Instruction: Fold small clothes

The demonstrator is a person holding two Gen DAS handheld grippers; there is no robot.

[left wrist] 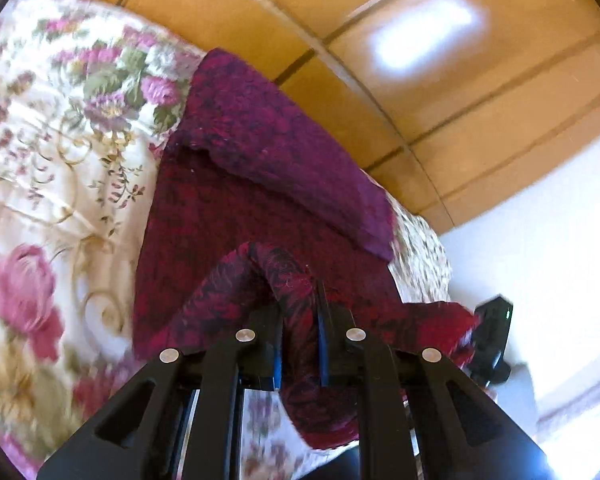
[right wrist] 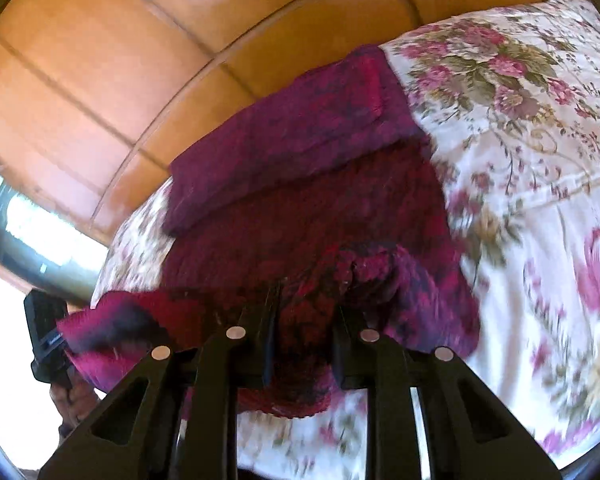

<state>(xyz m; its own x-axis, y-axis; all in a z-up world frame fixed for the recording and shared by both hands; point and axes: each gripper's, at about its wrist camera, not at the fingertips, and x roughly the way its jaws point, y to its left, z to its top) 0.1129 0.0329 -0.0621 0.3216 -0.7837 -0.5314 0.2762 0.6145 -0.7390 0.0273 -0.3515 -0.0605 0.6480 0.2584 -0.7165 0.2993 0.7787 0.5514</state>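
A dark red and purple knitted garment [left wrist: 236, 200] lies on a floral bedspread [left wrist: 40, 140], its far part folded over into a flat band [left wrist: 284, 152]. My left gripper [left wrist: 300, 320] is shut on the garment's near edge, which is bunched up between its fingers. In the right wrist view the same garment [right wrist: 300, 208] shows with the folded band [right wrist: 292, 132] at the far side. My right gripper [right wrist: 304, 320] is shut on the near edge too, lifted into a ridge. The other gripper [right wrist: 46, 340] shows at the left, and the right one at the right of the left wrist view [left wrist: 494, 340].
A wooden headboard or panel wall [left wrist: 420, 60] rises behind the bed, also in the right wrist view [right wrist: 120, 40]. The bedspread [right wrist: 540, 160] spreads wide to the right. A bright window area [right wrist: 28, 220] lies at the left.
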